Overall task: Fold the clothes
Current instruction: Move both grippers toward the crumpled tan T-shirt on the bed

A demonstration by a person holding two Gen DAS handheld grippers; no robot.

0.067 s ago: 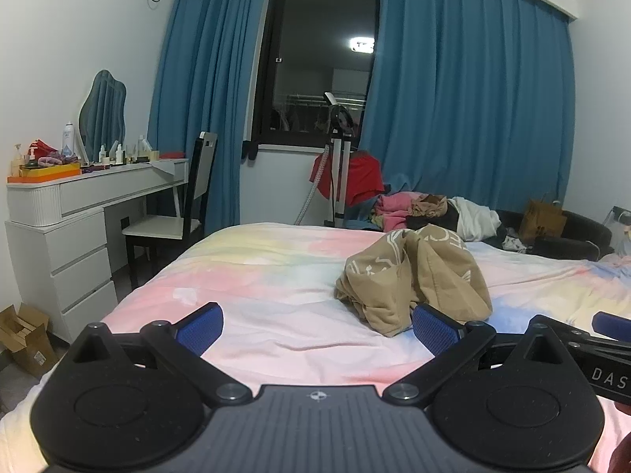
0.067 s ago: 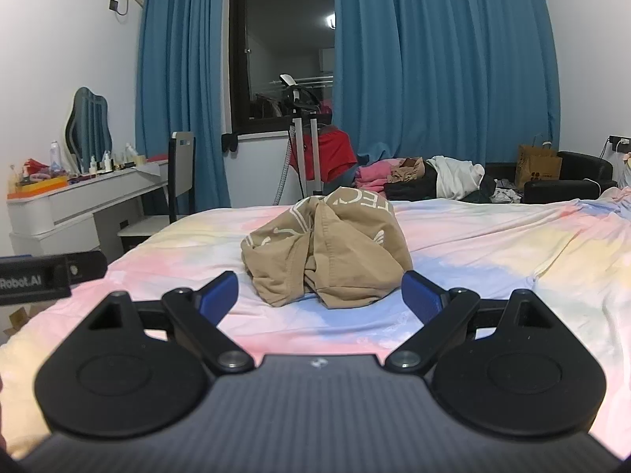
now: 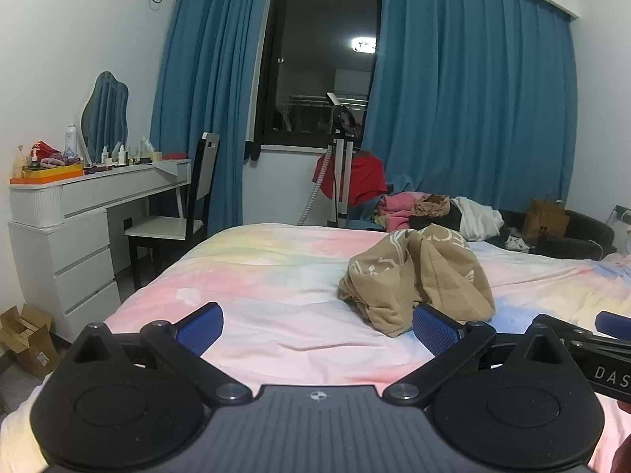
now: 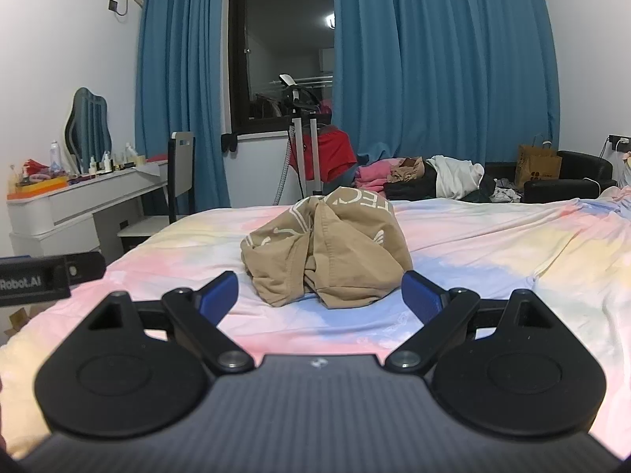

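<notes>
Both claws are spread wide and hold nothing: the left claw (image 3: 317, 325) hangs low over the near side of the bed (image 3: 252, 276), and the right claw (image 4: 320, 292) hangs just to its right, pointing at the tan garment (image 4: 327, 254). That garment sits in a crumpled lump in the middle of the bed, a little to the right of the left claw and right in front of the right claw, not flat and not folded. Its edges, sleeves and corners are tucked inside the lump, so it is hard to see where to pinch. If a claw bites into the fat middle, it may grab many layers at once, and the cloth could come up as a ball and not open out. A claw could also pinch the soft pastel bed cover under it and pull that up too. The two claws are close side by side, so they might bump if both reach for the same spot. A far pile of clothes (image 4: 426, 177) lies past the bed, well apart.
</notes>
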